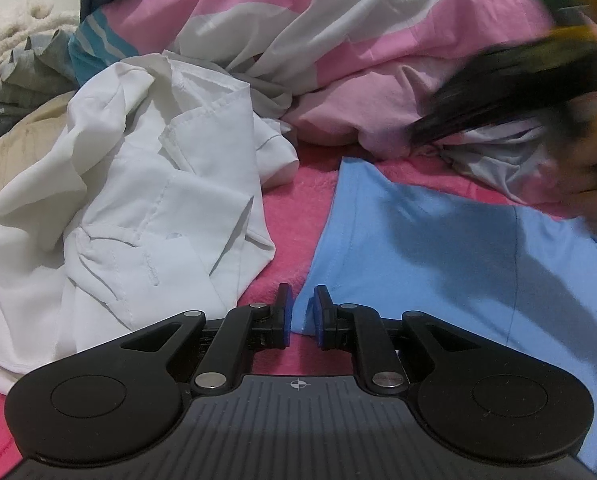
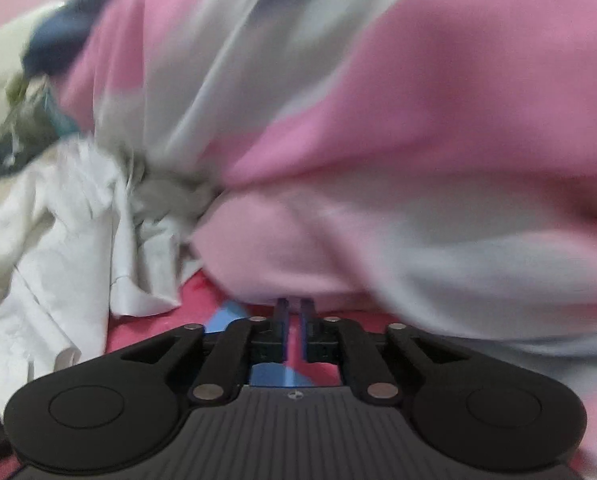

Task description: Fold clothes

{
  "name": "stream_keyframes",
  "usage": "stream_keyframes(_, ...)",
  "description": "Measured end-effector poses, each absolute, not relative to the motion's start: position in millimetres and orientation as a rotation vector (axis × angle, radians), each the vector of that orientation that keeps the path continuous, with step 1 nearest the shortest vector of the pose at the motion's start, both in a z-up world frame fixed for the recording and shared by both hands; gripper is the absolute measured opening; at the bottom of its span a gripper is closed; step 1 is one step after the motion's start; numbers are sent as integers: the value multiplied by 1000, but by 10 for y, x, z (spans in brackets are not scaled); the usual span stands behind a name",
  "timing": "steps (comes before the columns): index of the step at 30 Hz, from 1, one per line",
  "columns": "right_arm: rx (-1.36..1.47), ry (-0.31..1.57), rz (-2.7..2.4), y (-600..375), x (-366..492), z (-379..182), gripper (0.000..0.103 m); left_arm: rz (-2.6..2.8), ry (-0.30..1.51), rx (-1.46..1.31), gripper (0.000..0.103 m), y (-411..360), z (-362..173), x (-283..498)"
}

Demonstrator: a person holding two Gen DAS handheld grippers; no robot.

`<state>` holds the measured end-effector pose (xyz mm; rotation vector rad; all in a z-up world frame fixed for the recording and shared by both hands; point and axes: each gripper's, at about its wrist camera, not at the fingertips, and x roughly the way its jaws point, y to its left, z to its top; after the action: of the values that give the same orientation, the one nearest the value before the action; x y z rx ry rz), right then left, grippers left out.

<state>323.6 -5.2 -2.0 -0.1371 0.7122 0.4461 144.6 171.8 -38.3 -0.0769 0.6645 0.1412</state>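
A light blue garment [image 1: 438,248] lies flat on the pink fleece blanket [image 1: 294,208]. My left gripper [image 1: 302,312] hovers at its left edge, jaws a narrow gap apart, only blanket showing between the blue pads. My right gripper [image 2: 295,320] sits low over a corner of the blue garment [image 2: 226,314], nosed against the pink and grey quilt [image 2: 378,160]. Its jaws stand slightly apart with nothing between them. In the left wrist view it is a dark blur [image 1: 418,132] at the garment's far right, held by a hand [image 1: 590,184].
A crumpled white shirt [image 1: 138,200] lies left of the blue garment. The pink and grey quilt [image 1: 338,40] is heaped behind. More clothes, beige [image 1: 14,144], grey-green [image 1: 30,76] and teal-striped [image 1: 94,44], pile up at the far left.
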Motion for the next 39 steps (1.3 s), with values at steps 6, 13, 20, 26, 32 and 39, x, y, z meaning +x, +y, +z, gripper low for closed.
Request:
stream_keyframes(6, 32, 645, 234, -1420, 2594, 527, 20, 221, 617, -39, 15, 1687, -291, 1398)
stream_keyframes(13, 51, 735, 89, -2173, 1967, 323, 21, 144, 568, -11, 15, 1494, -195, 1344)
stream_keyframes(20, 58, 805, 229, -1879, 2172, -42, 18, 118, 656, 64, 16, 1305, -400, 1470)
stream_keyframes(26, -34, 849, 79, -1830, 2639, -403, 8, 119, 658, 57, 16, 1312, -388, 1477)
stream_keyframes(32, 42, 776, -79, -2076, 2678, -193, 2, 112, 660, 42, 16, 1333, -386, 1479)
stream_keyframes(39, 123, 867, 67, -1795, 2632, -162, 5, 111, 659, 37, 16, 1336, -388, 1475)
